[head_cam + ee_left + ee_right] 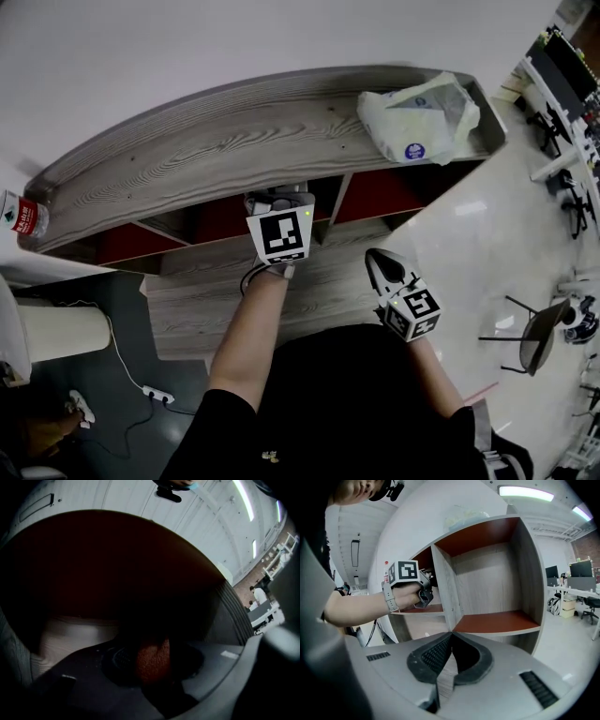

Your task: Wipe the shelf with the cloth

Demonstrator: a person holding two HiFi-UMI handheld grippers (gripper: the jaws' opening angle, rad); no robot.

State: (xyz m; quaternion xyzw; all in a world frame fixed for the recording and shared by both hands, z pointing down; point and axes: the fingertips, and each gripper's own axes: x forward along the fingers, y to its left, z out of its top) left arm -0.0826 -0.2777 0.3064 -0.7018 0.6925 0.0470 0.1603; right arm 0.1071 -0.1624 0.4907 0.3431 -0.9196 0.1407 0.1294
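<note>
Left claw (278,202) tight on cloth (153,661), right claw (451,634) closed

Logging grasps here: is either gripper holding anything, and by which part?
The left gripper is shut on an orange-red cloth, bunched between its jaws; which part is too dark to tell. The right gripper is shut and empty.
</note>
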